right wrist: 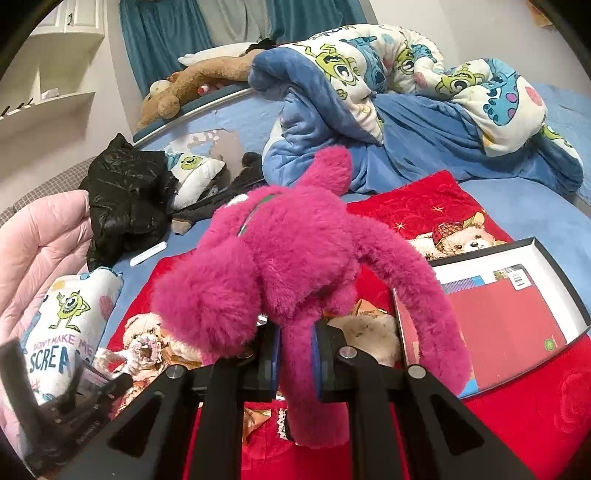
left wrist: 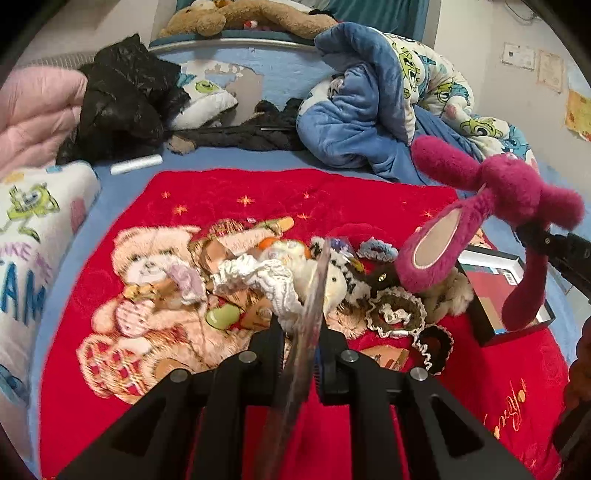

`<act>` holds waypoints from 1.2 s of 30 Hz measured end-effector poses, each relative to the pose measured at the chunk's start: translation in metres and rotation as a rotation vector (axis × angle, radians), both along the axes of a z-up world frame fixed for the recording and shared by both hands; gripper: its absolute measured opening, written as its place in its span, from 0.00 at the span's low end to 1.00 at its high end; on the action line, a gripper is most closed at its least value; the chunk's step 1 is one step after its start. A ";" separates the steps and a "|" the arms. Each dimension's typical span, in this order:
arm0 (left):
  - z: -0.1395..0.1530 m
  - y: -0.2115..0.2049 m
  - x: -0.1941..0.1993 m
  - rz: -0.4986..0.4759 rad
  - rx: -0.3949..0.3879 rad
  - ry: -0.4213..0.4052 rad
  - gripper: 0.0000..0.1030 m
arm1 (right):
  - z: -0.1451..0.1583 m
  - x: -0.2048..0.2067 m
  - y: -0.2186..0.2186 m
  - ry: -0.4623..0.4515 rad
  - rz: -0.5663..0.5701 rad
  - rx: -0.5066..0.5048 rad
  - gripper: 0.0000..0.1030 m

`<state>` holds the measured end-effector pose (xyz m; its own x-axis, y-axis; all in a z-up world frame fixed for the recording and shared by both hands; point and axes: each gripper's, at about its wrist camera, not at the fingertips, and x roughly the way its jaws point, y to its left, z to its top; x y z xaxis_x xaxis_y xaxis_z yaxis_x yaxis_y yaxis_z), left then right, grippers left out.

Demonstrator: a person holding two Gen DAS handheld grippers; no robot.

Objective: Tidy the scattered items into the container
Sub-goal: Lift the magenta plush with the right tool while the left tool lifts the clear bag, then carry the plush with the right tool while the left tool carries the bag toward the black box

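Note:
My left gripper is shut on a thin clear packet, seen edge-on above a heap of small items: white lace scrunchies, hair ties and small plush pieces on the red blanket. My right gripper is shut on a limb of a magenta plush toy, which hangs in the air. In the left wrist view the plush toy dangles over the open black box at the right. The box has a white inner rim and red contents. The left gripper shows blurred at lower left.
A crumpled blue cartoon-print quilt lies behind the blanket. A black jacket, a pink quilt and a printed pillow sit to the left. A brown plush rests on the headboard.

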<state>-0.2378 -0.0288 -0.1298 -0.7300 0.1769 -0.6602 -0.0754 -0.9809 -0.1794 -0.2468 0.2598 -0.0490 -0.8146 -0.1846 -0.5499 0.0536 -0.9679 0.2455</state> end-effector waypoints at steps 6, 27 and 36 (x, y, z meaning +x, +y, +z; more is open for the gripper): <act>-0.031 -0.006 -0.005 -0.004 0.011 -0.051 0.13 | -0.004 0.000 -0.003 -0.008 0.004 0.009 0.13; -0.072 0.003 0.014 -0.041 -0.076 -0.121 0.21 | -0.003 -0.001 -0.011 -0.011 0.031 0.016 0.14; -0.072 0.012 0.017 -0.052 -0.099 -0.092 0.09 | -0.006 -0.001 -0.013 -0.017 0.036 0.020 0.14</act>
